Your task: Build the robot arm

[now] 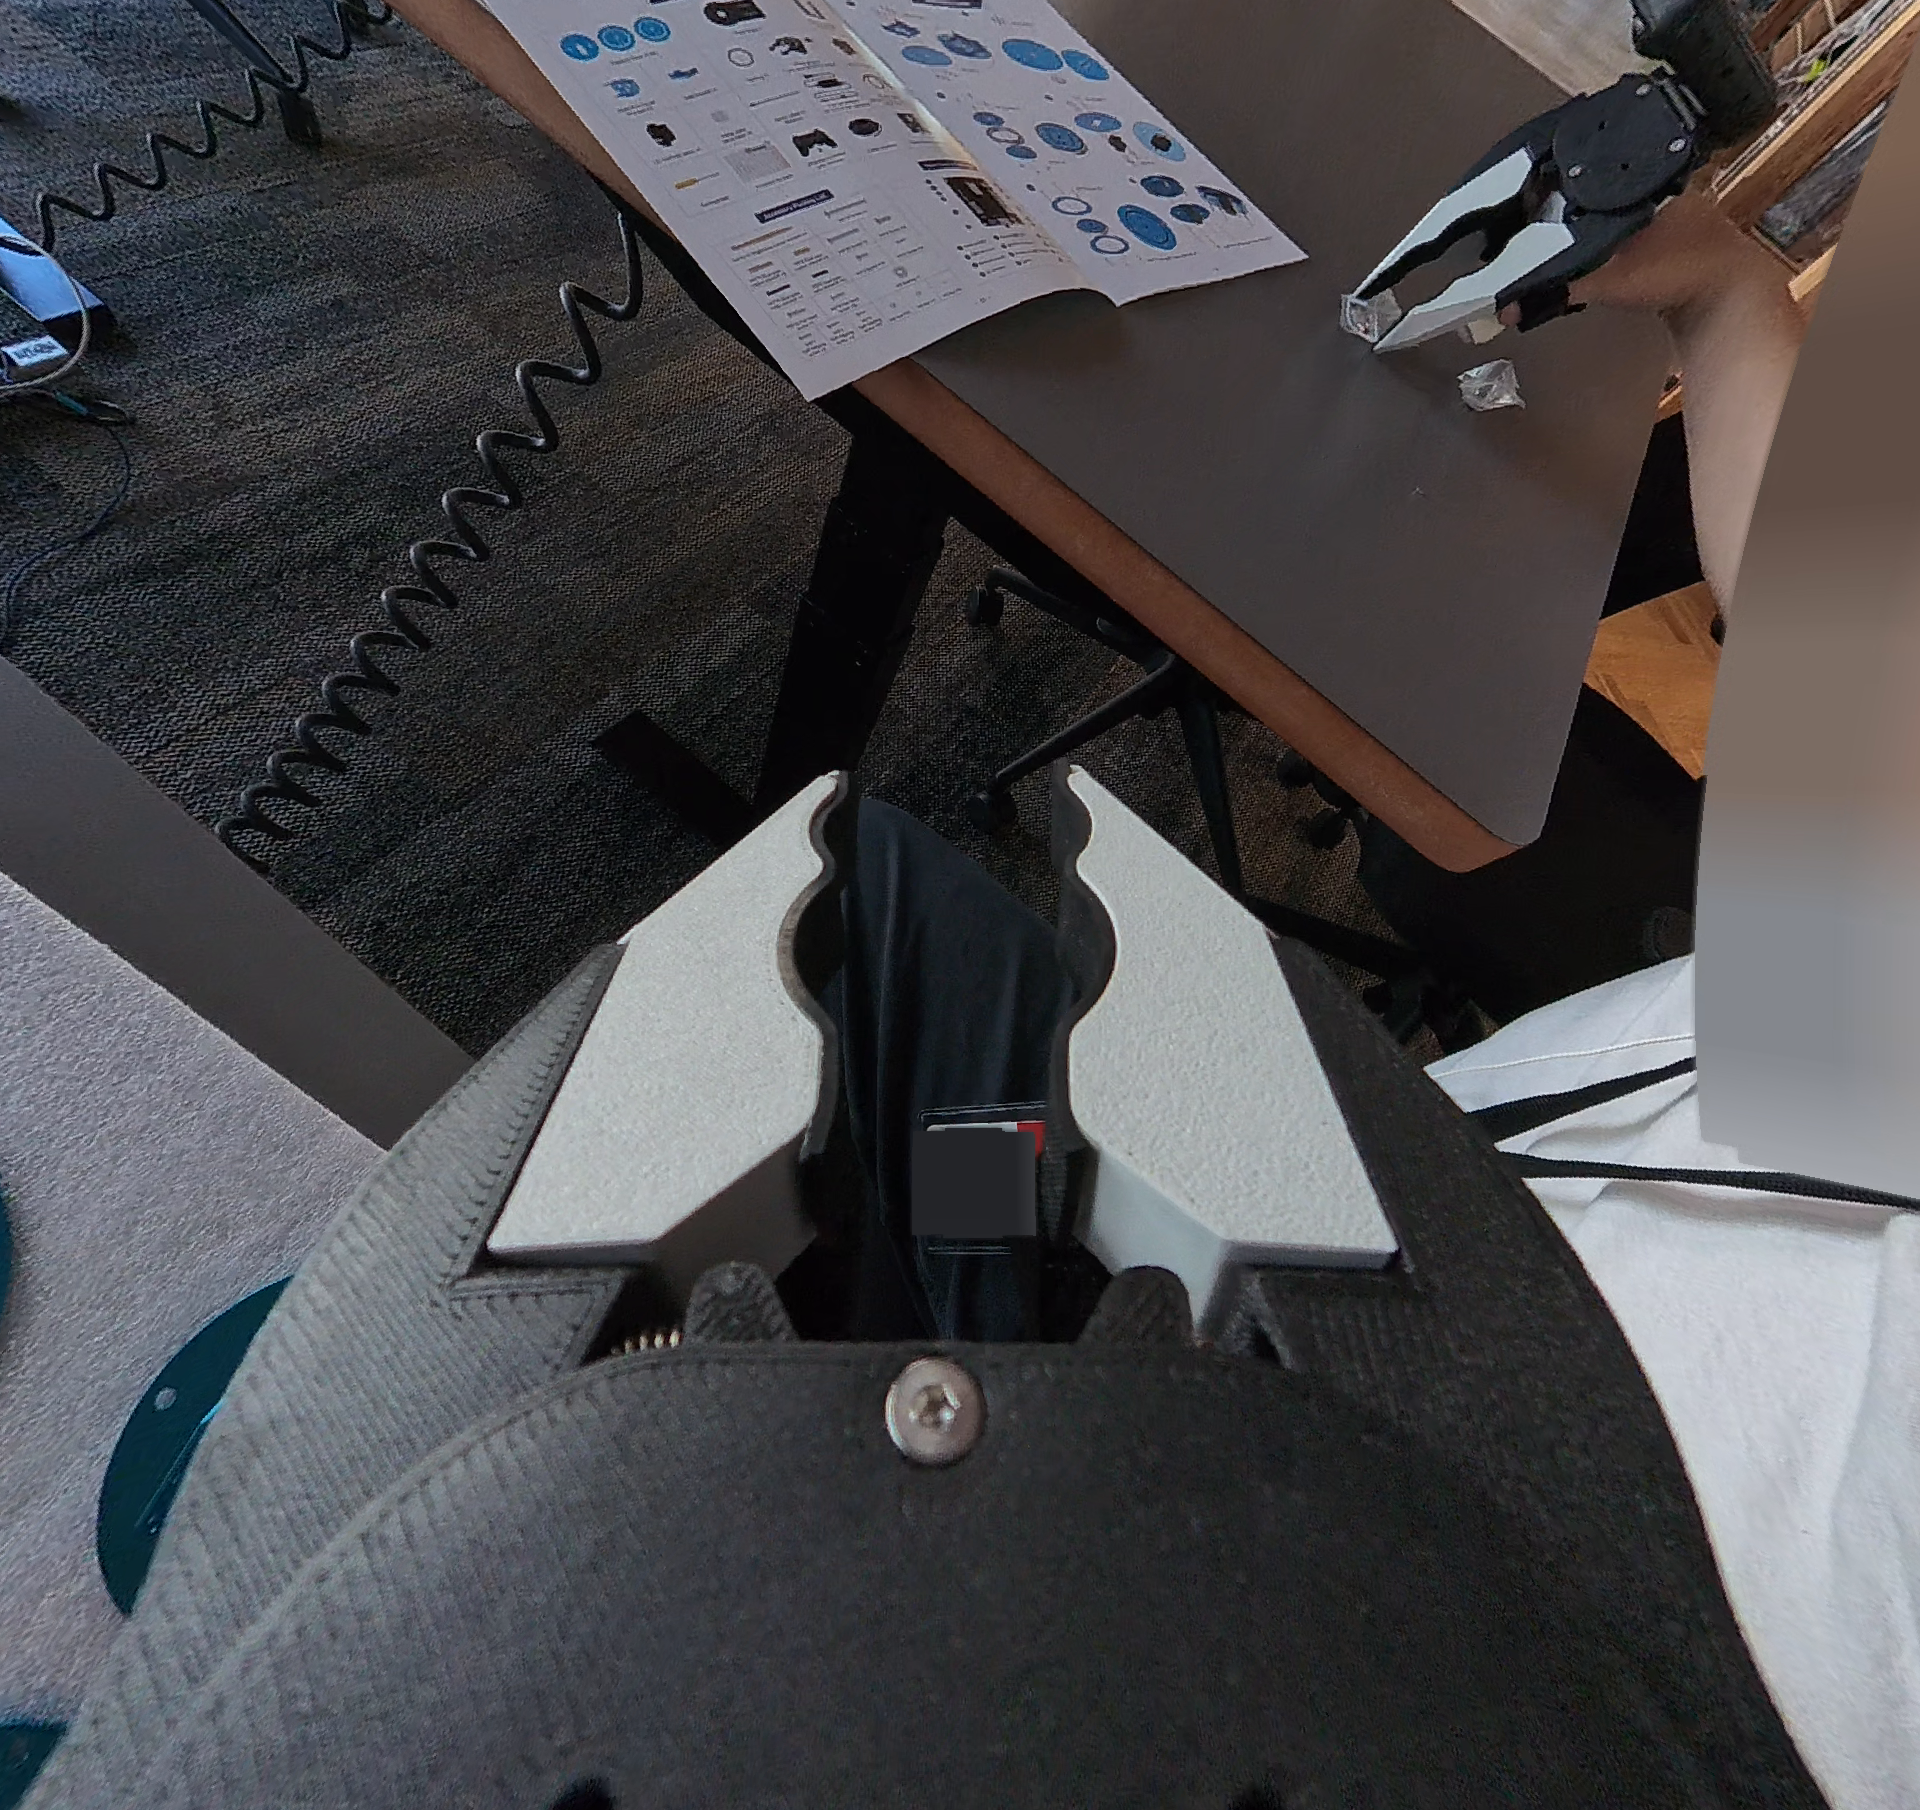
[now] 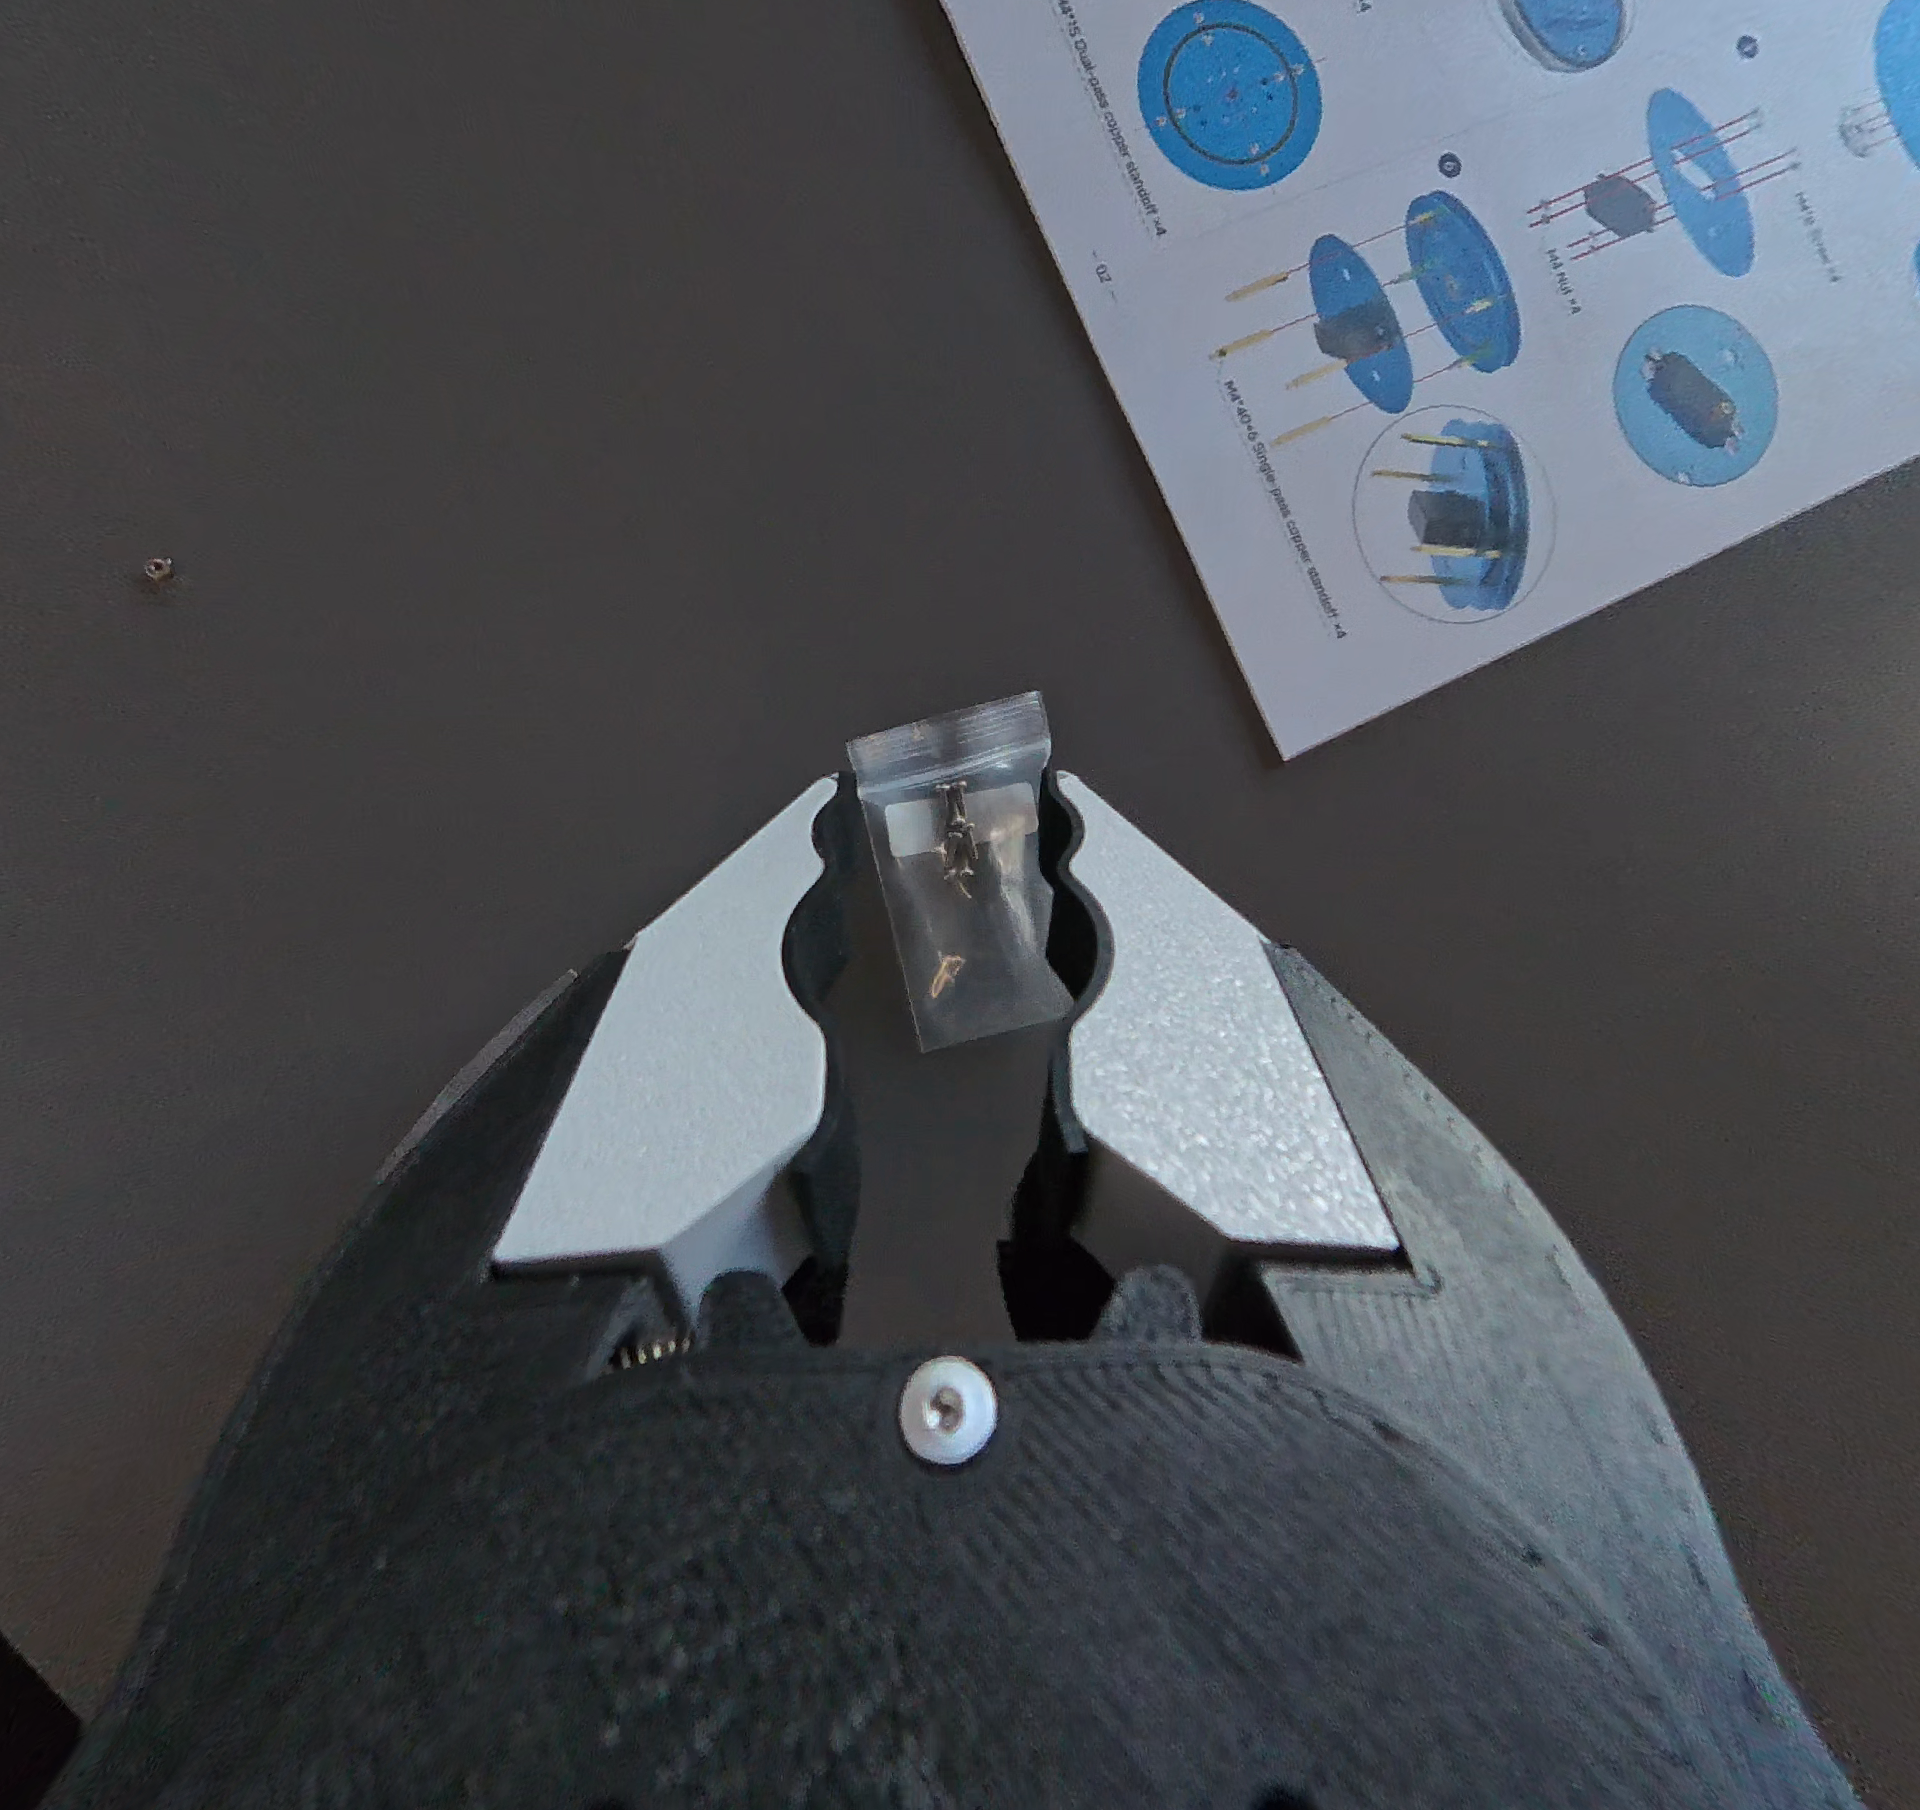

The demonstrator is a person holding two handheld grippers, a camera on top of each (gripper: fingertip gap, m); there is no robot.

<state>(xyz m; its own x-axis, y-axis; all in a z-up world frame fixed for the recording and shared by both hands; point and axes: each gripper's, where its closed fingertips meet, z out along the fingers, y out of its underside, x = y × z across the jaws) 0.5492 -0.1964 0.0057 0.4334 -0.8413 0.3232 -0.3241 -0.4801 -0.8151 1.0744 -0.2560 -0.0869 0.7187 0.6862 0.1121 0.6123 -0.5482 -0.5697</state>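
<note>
My right gripper (image 2: 948, 784) is open over the dark table (image 2: 416, 306). A small clear zip bag (image 2: 966, 887) with a few tiny screws inside sits between its two fingertips; I cannot tell whether they touch it. The same gripper (image 1: 1369, 318) and bag (image 1: 1363, 311) show far right in the left wrist view. A second small clear bag (image 1: 1491, 387) lies just beside them on the table. My left gripper (image 1: 954, 789) is open and empty, held off the table above a person's dark-clothed lap.
An open instruction booklet (image 1: 883, 139) lies on the table (image 1: 1351, 513), its corner near the right gripper (image 2: 1455, 306). A tiny nut (image 2: 156, 571) lies far left. A coiled black cable (image 1: 436, 565) hangs over the carpet. Teal discs (image 1: 177, 1428) lie lower left. The grippers' ends are close to 55 cm from one another. The tiny nut (image 2: 156, 571) sits 12 cm or so from the ends of my right fingers.
</note>
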